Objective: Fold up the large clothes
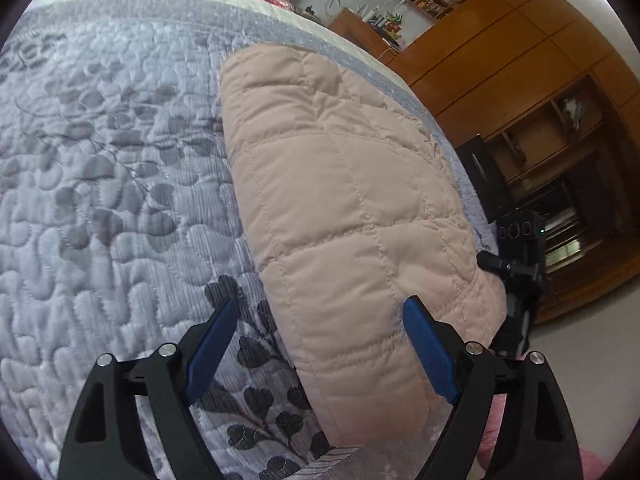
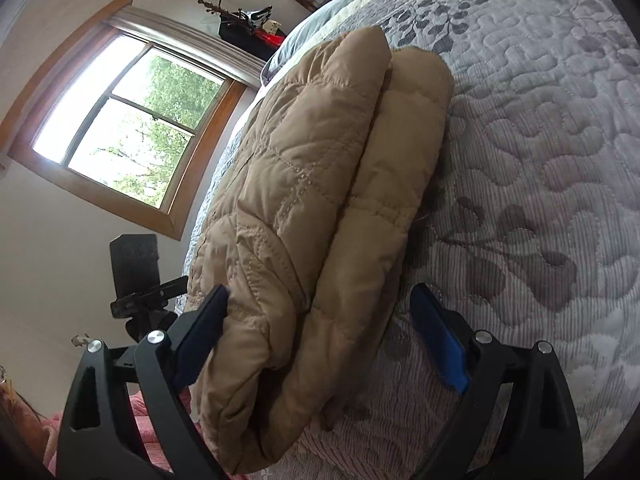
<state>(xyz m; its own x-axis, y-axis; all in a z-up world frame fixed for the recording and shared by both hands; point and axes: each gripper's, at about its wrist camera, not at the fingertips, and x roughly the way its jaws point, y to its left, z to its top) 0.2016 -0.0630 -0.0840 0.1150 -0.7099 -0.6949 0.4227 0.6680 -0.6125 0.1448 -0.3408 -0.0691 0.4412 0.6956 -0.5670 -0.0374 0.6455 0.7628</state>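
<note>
While spread wide, blue-padded fingers of left gripper (image 1: 316, 346) straddling near edge of folded quilted jacket (image 1: 344, 208), one pad (image 1: 430, 350) over the pale padded fabric, the other pad (image 1: 210, 350) over the bedspread (image 1: 100, 184) beside it; nothing clamped, contact with the cloth impossible to confirm. Right gripper (image 2: 320, 334) likewise released and gaping around the jacket's (image 2: 312, 184) thick near end, left pad (image 2: 202, 336) touching or just beside the tan bundle's side, right pad (image 2: 438, 340) apart from it above the bedspread (image 2: 540, 152). Jacket folded lengthwise into a long doubled roll, two stacked layers visible from the right wrist view, lying along the edge of the bed atop the grey quilted bedspread printed with dark leaf sprigs. Beyond the bundle's far end, a grey-blue pillow (image 2: 296, 44) near the headboard. Off the bed edge, a black camera device on a stand (image 1: 520, 264), seen from both wrists (image 2: 138, 276). Farther out, wooden wardrobe and shelving (image 1: 520, 80) along one wall, cluttered desk shelf behind; opposite, a wood-framed window (image 2: 128, 120) bright with green foliage outside. Pink fabric (image 2: 154, 428) low beside the bed.
</note>
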